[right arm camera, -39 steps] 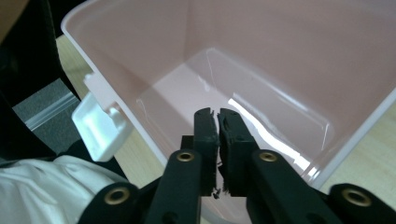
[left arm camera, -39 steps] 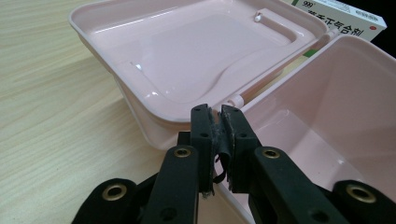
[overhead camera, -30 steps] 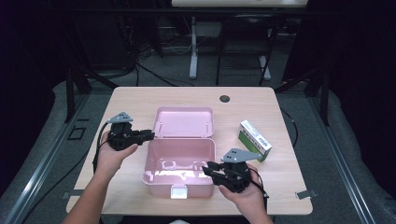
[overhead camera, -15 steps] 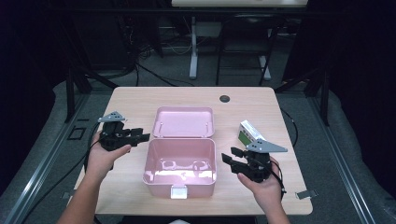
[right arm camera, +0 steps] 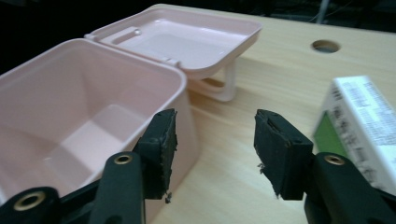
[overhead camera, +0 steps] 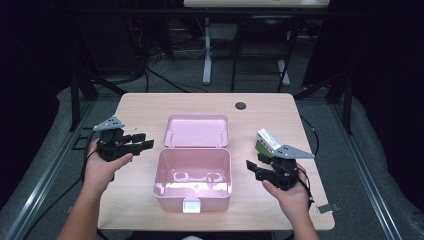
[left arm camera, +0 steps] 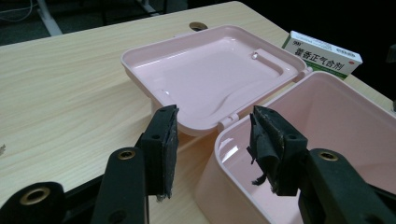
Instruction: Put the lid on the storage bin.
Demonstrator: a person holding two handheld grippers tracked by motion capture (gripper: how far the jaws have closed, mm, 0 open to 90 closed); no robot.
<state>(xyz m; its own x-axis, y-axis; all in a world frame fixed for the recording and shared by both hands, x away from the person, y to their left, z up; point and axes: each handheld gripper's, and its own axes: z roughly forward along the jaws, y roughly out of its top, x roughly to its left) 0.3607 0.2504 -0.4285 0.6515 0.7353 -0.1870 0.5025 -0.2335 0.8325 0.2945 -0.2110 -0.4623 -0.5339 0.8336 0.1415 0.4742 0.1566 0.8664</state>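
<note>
A pink plastic box point(overhead camera: 194, 175) stands open and empty mid-table, its lid point(overhead camera: 197, 131) laid flat behind it. My left gripper point(overhead camera: 143, 142) hovers just left of the box, apart from it; its jaws have just been opening and stand open with nothing between them. In the left gripper view the gripper point(left arm camera: 212, 140) faces the lid point(left arm camera: 210, 74) and the box rim point(left arm camera: 243, 133). My right gripper point(overhead camera: 253, 168), right of the box, has also just been opening and is open and empty. In the right gripper view that gripper point(right arm camera: 215, 140) looks past the box wall point(right arm camera: 70, 93).
A white and green medicine carton point(overhead camera: 266, 141) lies just behind the right gripper, close to its right jaw in the right gripper view point(right arm camera: 359, 116). A round cable hole point(overhead camera: 241, 105) sits near the table's far edge. Bare wood lies left of the box.
Both grippers have drawn away from the box's sides, the left one leftward and the right one rightward, and their jaws have spread apart. The box has stayed in place.
</note>
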